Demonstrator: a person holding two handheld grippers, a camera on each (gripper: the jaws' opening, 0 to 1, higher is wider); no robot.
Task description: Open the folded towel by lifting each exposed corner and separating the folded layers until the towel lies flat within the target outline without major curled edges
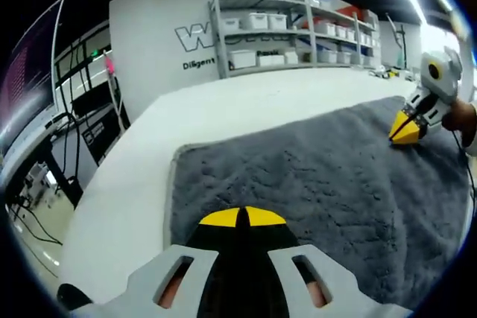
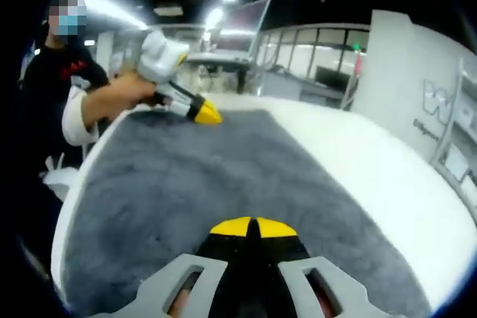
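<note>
A dark grey fluffy towel (image 1: 320, 176) lies spread out on a white table (image 1: 223, 109), its near-left corner flat. My left gripper (image 1: 242, 217) sits low over that corner with its yellow tips pressed together and nothing visible between them. My right gripper (image 1: 408, 132) comes in at the far right, tips together, touching the towel's far side. In the right gripper view the towel (image 2: 171, 176) stretches ahead on the table (image 2: 373, 161). My right gripper (image 2: 252, 226) is shut just above the pile. The left gripper (image 2: 206, 115), held in a hand, rests at the towel's far edge.
Metal shelving with white bins (image 1: 298, 27) stands beyond the table, by a white wall with lettering. A monitor (image 1: 30, 72) and cables are off the table's left side. A person in black (image 2: 67, 87) stands at the table's left edge.
</note>
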